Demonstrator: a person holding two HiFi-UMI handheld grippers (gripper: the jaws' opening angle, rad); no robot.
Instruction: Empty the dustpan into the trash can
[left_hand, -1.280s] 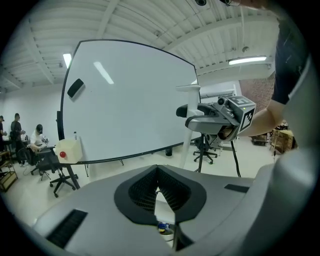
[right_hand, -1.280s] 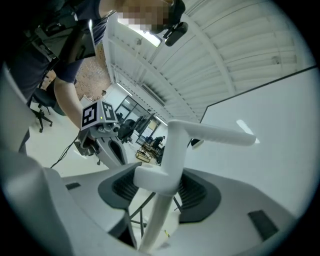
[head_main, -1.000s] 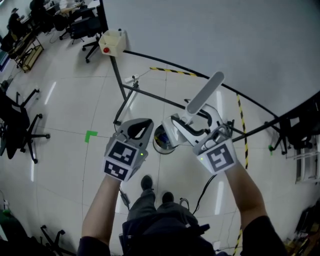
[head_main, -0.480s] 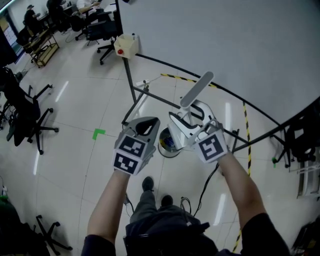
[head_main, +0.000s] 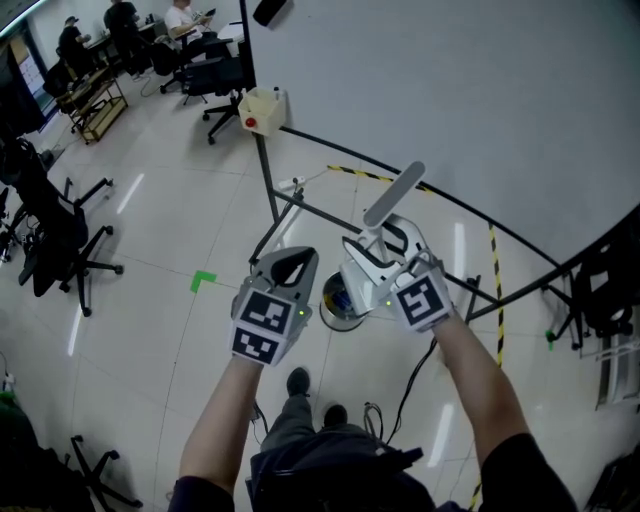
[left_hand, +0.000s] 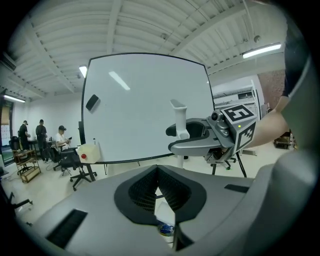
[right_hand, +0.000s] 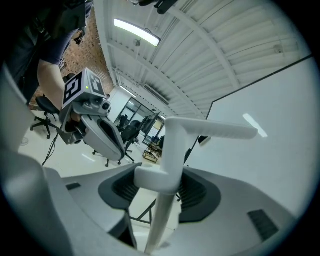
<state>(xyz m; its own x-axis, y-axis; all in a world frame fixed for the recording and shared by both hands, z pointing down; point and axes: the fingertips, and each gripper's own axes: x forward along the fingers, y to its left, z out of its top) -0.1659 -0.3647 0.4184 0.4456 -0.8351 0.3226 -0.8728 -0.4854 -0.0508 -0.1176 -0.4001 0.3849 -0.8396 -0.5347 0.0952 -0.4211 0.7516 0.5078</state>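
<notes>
Your right gripper has its jaws pinching the thin white handle of the dustpan. The pole runs upright between the pads and the bent grip sticks out above them. Your left gripper is pressed together at the tips with nothing in it, and it hangs just beside the right one.

The bin sits on the floor below, showing in the gap between the two grippers, with some white and blue litter already inside.

The main risks:
- **Twisting:** the pole is narrow and smooth-looking, so when you tip it the pan's weight could turn it in the pads and spill early.
- **Blind aim:** the pan itself is hidden under your right gripper in the head view. The bin's mouth is small, so dirt could land on the floor beside it.
- **Knocking the bin:** it looks light, and a lowered pan edge or your left gripper could topple it.
- **Cable:** the cable lies near your feet, so a step to line up could snag it
</notes>
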